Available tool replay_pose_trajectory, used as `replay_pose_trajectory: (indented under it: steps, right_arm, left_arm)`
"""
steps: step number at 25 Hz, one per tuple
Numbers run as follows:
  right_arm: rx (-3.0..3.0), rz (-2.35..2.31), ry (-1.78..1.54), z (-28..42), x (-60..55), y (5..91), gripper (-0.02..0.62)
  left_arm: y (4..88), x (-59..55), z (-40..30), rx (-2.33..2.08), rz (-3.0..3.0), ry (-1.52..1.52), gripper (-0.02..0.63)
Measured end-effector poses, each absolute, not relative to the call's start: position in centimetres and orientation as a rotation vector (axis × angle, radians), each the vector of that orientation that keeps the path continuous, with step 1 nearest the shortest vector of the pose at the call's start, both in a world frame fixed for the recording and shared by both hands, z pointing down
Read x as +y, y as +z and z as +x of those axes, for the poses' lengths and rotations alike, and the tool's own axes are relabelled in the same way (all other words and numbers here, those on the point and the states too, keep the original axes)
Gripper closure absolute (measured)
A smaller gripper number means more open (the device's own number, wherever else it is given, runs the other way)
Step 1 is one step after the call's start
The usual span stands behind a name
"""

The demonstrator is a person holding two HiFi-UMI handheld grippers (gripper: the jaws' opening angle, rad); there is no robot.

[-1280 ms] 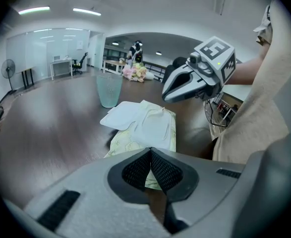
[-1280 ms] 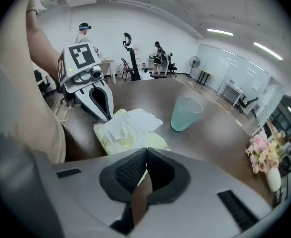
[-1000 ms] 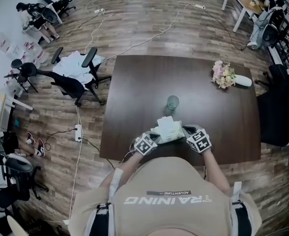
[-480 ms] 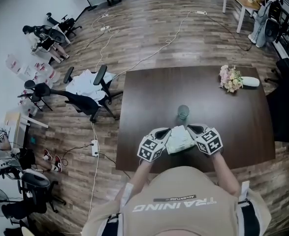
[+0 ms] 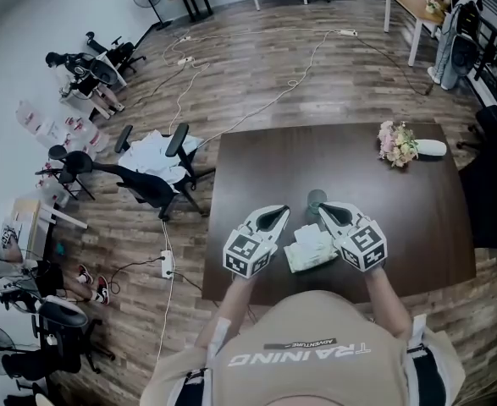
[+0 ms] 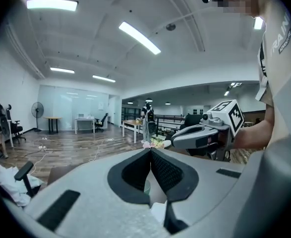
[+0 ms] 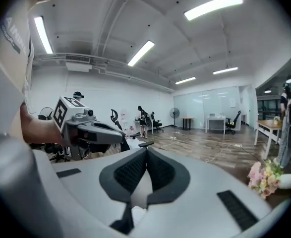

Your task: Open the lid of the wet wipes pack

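Observation:
The white wet wipes pack (image 5: 309, 249) lies on the dark table (image 5: 400, 218) near its front edge, between my two grippers. My left gripper (image 5: 282, 211) hovers to the pack's left and is shut on nothing. My right gripper (image 5: 320, 207) hovers at the pack's right, also shut and empty. Neither touches the pack. The left gripper view shows its own jaws (image 6: 150, 150) meeting at the tips, with the right gripper (image 6: 204, 133) beyond. In the right gripper view the jaws (image 7: 146, 148) are likewise closed. The lid's state is too small to tell.
A glass (image 5: 316, 200) stands just beyond the pack, between the gripper tips. A flower bunch (image 5: 398, 145) lies at the table's far right. Office chairs (image 5: 151, 180) and floor cables (image 5: 168, 265) are left of the table.
Both grippers have drawn away from the pack's sides and spread apart. The pack now lies by itself on the table between them.

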State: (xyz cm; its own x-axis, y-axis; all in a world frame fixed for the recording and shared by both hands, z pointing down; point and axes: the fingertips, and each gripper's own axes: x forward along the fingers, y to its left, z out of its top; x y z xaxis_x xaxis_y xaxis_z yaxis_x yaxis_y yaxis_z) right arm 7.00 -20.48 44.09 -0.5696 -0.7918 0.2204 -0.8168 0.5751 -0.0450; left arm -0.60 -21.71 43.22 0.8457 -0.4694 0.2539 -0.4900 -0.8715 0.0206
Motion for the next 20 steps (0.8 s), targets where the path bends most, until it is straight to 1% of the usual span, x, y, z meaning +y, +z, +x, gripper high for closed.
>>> replay_pose_trajectory:
  steps: [4, 8, 15, 20]
  right_arm:
    - [-2.664, 1.398, 0.078, 6.8, -20.2, 40.3, 0.581]
    - [-2.704, 1.427, -0.001, 6.7, -20.0, 37.6, 0.581]
    - [-2.776, 1.437, -0.013, 6.3, -19.4, 34.8, 0.581]
    - [-2.76, 1.469, -0.064, 6.4, -19.2, 34.2, 0.581]
  left_arm:
    - [40.5, -21.7, -1.1, -0.811, 2.981, 0.318, 0.597]
    - [37.0, -21.8, -1.7, -0.87, 3.023, 0.19, 0.597]
    - [29.8, -19.7, -2.4, -0.914, 3.124, -0.035, 0.597]
    - [28.6, -19.7, -2.7, -0.917, 3.132, -0.091, 0.597]
